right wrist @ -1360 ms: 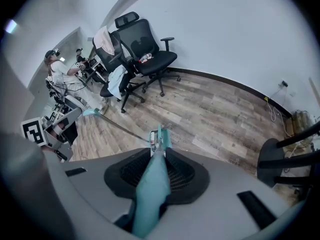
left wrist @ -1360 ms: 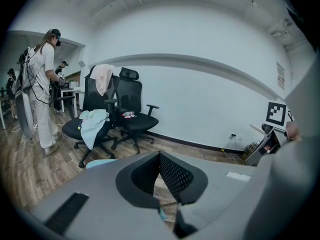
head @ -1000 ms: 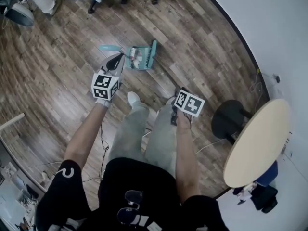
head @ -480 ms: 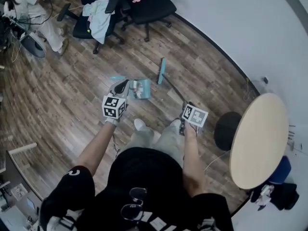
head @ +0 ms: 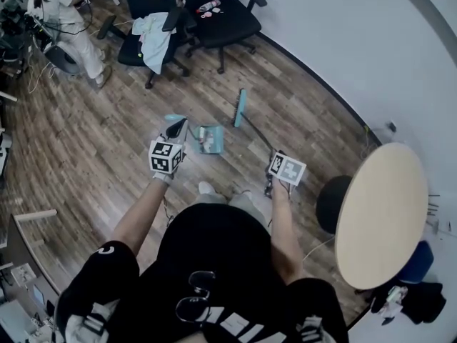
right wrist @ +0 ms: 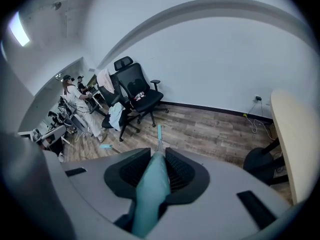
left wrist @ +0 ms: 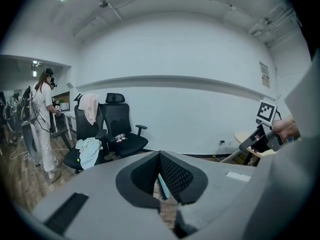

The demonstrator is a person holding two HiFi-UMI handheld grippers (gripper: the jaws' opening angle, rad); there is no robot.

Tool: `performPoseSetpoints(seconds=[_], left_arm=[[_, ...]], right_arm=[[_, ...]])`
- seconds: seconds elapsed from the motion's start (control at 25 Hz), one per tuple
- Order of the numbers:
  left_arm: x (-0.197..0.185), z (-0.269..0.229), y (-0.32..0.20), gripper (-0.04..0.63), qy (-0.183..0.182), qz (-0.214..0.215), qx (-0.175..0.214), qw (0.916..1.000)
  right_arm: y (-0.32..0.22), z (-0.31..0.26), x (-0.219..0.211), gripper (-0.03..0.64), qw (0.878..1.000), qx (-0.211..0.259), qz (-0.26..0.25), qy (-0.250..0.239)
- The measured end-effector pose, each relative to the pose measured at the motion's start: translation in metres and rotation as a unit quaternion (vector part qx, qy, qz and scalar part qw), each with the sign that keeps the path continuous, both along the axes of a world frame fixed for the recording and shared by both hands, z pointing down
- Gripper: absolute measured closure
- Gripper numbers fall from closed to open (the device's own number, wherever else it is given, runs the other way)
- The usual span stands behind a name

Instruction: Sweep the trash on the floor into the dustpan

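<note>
Clamps left gripper on thin teal part of dustpan, just ahead of its jaws, with pale trash inside the pan. Grasps teal broom handle tight in right gripper, brush head well ahead of it and just beside the dustpan, over the wooden floor. Shows black office chairs far beyond both grippers.

The trash in the dustpan is too small to identify.
</note>
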State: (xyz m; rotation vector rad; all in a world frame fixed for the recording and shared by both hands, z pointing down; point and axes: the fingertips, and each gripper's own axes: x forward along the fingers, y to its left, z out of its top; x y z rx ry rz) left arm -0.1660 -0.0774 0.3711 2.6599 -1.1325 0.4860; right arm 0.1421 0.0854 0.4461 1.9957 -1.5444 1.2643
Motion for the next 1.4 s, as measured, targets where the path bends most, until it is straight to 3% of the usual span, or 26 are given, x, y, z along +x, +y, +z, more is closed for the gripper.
performPoseSetpoints(seconds=[0.16,0.4,0.76,0.92,1.16,1.28,1.4], left_arm=[[0.014,-0.008,0.016,0.597,-0.005,-0.012,0.000,0.9999],[0.046,-0.003,0.040,0.597,-0.025,0.006,-0.007,0.9996],[0.104,0.042,0.068,0.597,-0.049,0.086,-0.048,0.9939],[0.120,0.071,0.057,0.597,-0.056,0.132,-0.069,0.9873],[0.112,0.119,0.039,0.597,-0.060,0.170,-0.103,0.9781],[0.096,0.136,0.030,0.597,-0.062,0.174,-0.119,0.9755],[0.078,0.146,0.008,0.597,-0.054,0.176,-0.121,0.9753]], right_arm=[[0.015,-0.001,0.016,0.531,1.000,-0.003,-0.009,-0.007],[0.036,0.012,0.036,0.531,1.000,-0.013,-0.008,-0.015],[0.083,0.074,0.046,0.531,0.998,-0.053,0.033,-0.029],[0.107,0.117,0.039,0.531,0.992,-0.106,0.066,-0.025],[0.106,0.176,0.009,0.531,0.983,-0.142,0.110,-0.030],[0.122,0.200,0.004,0.531,0.968,-0.211,0.139,0.005],[0.096,0.219,-0.005,0.531,0.968,-0.194,0.156,0.017]])
